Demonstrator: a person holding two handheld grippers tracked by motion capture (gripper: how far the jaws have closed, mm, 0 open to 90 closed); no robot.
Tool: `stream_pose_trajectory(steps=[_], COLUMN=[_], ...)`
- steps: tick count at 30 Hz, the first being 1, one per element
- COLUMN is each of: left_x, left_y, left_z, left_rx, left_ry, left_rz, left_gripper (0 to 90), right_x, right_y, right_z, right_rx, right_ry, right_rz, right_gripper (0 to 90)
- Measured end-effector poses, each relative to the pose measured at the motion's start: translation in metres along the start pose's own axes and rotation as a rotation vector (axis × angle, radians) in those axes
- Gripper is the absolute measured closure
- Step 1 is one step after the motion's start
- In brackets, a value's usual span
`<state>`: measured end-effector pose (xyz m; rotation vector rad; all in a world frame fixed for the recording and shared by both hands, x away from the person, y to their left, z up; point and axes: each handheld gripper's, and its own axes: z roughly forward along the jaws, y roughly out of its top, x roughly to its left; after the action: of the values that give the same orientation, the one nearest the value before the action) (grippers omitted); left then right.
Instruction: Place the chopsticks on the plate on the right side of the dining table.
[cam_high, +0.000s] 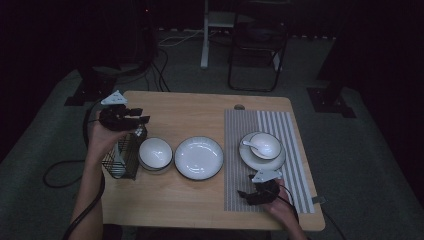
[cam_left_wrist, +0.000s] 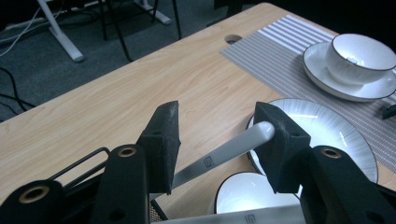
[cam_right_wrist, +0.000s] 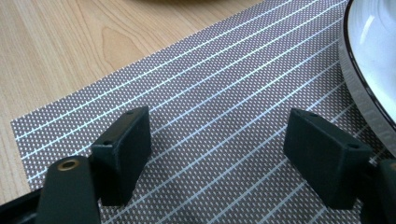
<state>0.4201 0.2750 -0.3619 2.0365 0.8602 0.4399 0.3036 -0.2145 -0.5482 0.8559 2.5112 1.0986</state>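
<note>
At the left of the high view, the left claw is hovering above a black wire caddy that is standing at the left edge of the wooden tabletop. In the left gripper view, a white utensil handle is slanting up out of the caddy and lying between the jaws, its rounded end resting against the right-hand pad while the left-hand pad is standing clear of it, so the jaws are sitting apart and not clamping. A second pale handle is showing at the bottom edge of that view. Just right of the caddy in the high view, a small white bowl is sitting beside a wide dark-rimmed white plate at the centre of the frame. Further right, a grey striped placemat is carrying a saucer with a bowl on it, and a white spoon is lying in that bowl. At the lower right, the right claw is hanging low over the near part of the placemat; the right gripper view is showing its jaws spread wide with nothing between them, and the saucer rim is curving in at the upper right of that frame.
</note>
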Motion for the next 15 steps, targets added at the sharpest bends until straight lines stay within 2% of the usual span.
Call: stream_pose_trajectory(steps=[4, 9, 15], left_x=[0.001, 0.006, 0.01], left_y=[0.002, 0.001, 0.005], left_z=[0.008, 0.014, 0.021], left_rx=[0.041, 0.065, 0.09], left_ry=[0.021, 0.02, 0.014], left_rz=[0.014, 0.007, 0.018], left_gripper=[53.4, 55.9, 59.1], right_x=[0.0, 0.0, 0.0], right_y=[0.0, 0.0, 0.0], right_z=[0.0, 0.0, 0.0], right_rx=[0.0, 0.001, 0.001], right_ry=[0.0, 0.0, 0.0], right_rz=[0.0, 0.001, 0.001], right_gripper=[22.8, 22.8, 22.7])
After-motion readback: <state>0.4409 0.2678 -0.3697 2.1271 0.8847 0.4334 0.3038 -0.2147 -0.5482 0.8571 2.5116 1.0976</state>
